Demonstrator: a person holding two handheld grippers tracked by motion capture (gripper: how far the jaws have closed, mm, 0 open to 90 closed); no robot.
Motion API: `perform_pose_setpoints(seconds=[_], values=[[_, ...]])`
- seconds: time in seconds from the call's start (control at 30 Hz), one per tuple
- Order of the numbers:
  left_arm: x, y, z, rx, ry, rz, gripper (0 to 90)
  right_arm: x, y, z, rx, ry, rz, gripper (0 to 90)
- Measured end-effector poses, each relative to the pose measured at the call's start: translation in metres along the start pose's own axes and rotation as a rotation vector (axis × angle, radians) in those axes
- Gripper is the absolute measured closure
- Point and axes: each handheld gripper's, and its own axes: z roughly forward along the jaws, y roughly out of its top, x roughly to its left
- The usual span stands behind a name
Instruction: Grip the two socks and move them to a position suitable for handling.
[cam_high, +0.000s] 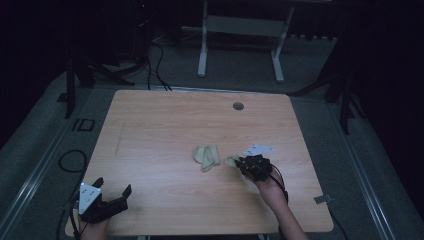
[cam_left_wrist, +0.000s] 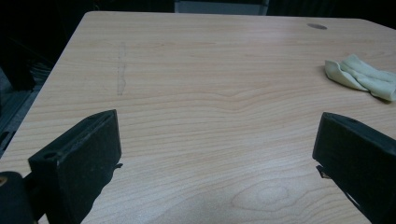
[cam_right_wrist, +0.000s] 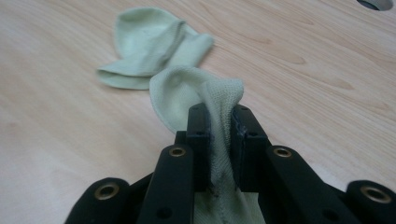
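My right gripper (cam_right_wrist: 219, 122) is clamped on one pale green sock (cam_right_wrist: 187, 93); my left gripper (cam_left_wrist: 215, 154) rests wide open on the surface (cam_left_wrist: 196, 60).

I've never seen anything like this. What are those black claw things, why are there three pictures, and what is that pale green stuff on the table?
No robot here: a person holds a hand tool with two black fingers in each hand. One camera looks down from above; the other two ride on the tools and look along their fingers.

From above you see the wooden table, the left gripper near its front edge and the right gripper further in.

The pale green things look like two small socks. One sock lies loose and crumpled on the table. The other sock is pinched between the right gripper's fingers, which are closed on the fabric. The left gripper's fingers stand wide apart over bare wood, holding nothing.
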Motion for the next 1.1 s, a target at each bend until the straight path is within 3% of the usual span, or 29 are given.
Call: perform_pose_setpoints(seconds=[0.3, 0.57, 0.83, 1.1], values=[[-0.001, 0.0, 0.003, 0.007, -0.001, 0.011, 1.2, 0.026, 0.006, -0.031, -0.034, 0.03, -0.07, 79.4], [-0.001, -0.001, 0.002, 0.011, -0.003, 0.014, 1.3, 0.054, 0.004, -0.045, -0.051, 0.092, -0.124, 79.4], [-0.001, -0.001, -0.001, 0.007, 0.004, 0.01, 1.3, 0.079, -0.01, -0.045, -0.051, 0.15, -0.156, 79.4], [-0.002, -0.001, -0.002, 0.009, 0.0, 0.011, 1.3, 0.094, -0.023, -0.023, -0.045, 0.183, -0.208, 79.2]])
